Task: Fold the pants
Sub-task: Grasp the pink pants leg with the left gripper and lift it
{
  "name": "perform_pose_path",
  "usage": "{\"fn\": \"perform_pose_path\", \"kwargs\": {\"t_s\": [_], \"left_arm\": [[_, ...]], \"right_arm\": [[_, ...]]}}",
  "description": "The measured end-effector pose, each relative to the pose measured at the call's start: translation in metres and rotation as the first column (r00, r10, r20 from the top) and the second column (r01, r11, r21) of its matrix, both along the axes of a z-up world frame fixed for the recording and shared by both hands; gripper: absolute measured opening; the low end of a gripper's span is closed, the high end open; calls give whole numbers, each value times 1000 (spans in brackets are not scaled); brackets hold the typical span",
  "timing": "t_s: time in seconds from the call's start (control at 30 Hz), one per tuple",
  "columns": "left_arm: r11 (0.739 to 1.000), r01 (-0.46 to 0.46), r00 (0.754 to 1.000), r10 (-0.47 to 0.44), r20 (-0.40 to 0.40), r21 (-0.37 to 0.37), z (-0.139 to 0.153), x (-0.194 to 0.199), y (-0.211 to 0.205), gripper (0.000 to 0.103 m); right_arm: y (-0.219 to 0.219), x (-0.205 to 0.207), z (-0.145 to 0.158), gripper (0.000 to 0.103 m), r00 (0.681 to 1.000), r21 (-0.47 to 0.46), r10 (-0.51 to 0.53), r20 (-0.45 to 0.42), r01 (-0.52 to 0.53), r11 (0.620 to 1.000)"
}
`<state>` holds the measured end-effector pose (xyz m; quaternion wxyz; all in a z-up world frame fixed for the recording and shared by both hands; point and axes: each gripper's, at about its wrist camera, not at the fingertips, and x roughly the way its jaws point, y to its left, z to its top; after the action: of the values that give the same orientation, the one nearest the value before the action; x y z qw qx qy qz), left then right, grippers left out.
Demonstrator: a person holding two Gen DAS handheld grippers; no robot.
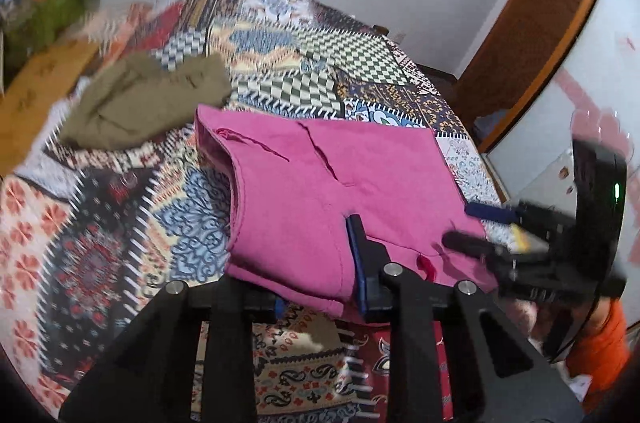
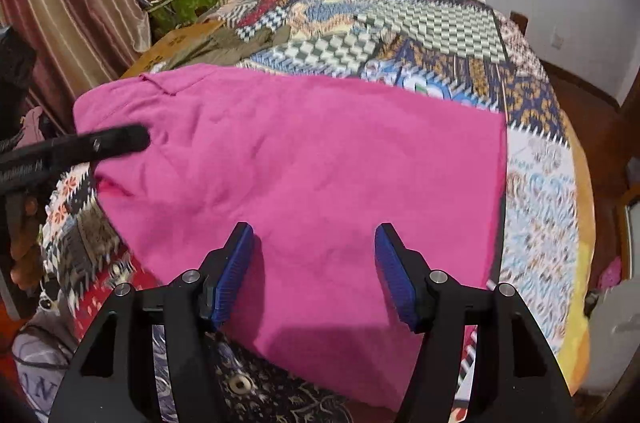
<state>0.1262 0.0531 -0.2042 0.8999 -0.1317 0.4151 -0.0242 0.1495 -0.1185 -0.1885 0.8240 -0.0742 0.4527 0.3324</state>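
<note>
Here, pink pants (image 2: 304, 159) lie spread on a patchwork bedspread (image 2: 440, 35), near its front edge; in the left wrist view the near corner of the cloth runs in between the left gripper's (image 1: 320, 287) fingers, the right blue pad (image 1: 358, 263) against the fabric, the left one mostly hidden; jaws close together, apparently clamped on the pants edge; right gripper (image 2: 314, 251) hovers over the pants, jaws apart, nothing between the pads but cloth below them; olive garment (image 1: 144, 103) lies crumpled beyond the pants, apart from them; cardboard box (image 1: 40, 91) at the bed's left side; frames blurred.
</note>
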Motion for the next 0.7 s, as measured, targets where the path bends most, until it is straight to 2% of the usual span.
{"fn": "perform_pose_path", "kwargs": {"t_s": [0.2,0.4,0.7], "left_arm": [[995,14,999,-17,34,99,10,-18,-5,26],[995,12,999,-17,42,103,15,-27,2,25],[974,69,992,-91,93,216,35,-27,-26,25]], "right_arm": [[32,13,2,59,999,-14,37,-10,-37,999],[74,-2,-16,59,985,-95,165,-45,-169,981],[66,-6,-16,59,982,-44,171,-76,-174,984]]}}
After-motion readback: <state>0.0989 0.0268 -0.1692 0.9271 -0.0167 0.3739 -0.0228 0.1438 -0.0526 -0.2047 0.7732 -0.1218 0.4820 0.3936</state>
